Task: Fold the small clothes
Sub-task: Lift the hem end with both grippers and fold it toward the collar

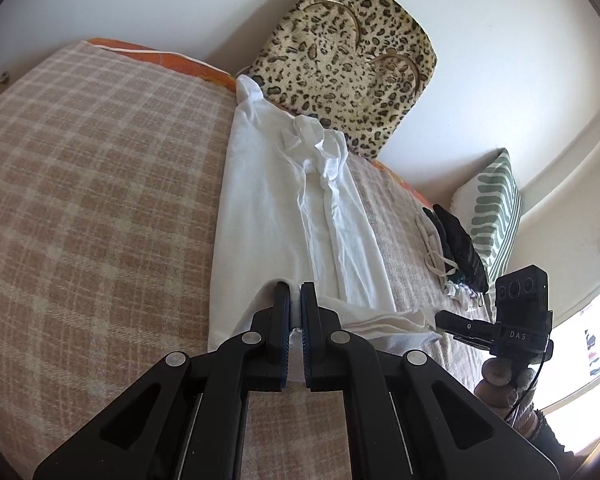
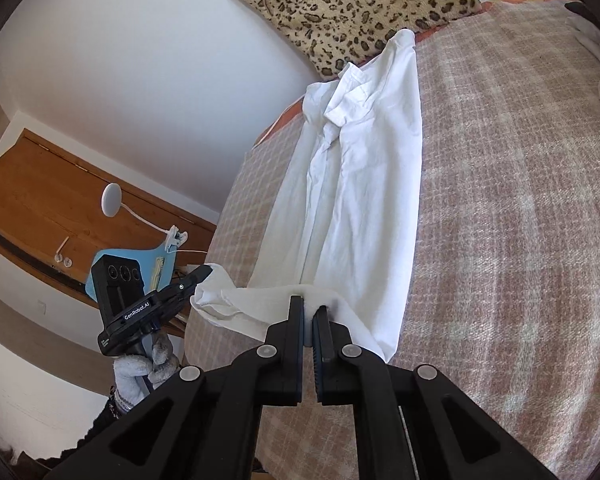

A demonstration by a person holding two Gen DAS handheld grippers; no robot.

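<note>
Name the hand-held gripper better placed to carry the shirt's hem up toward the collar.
Neither alone, probably: the left hand-held gripper and right hand-held gripper are each shut on a bottom corner of the white shirt.

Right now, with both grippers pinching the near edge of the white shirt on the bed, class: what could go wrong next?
1. The left gripper and right gripper each pinch only a thin edge of the white shirt, so it may slip free.
2. The bunched collar end may fold in crooked.

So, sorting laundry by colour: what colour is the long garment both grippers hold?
White garment, clearest in right wrist view.
</note>
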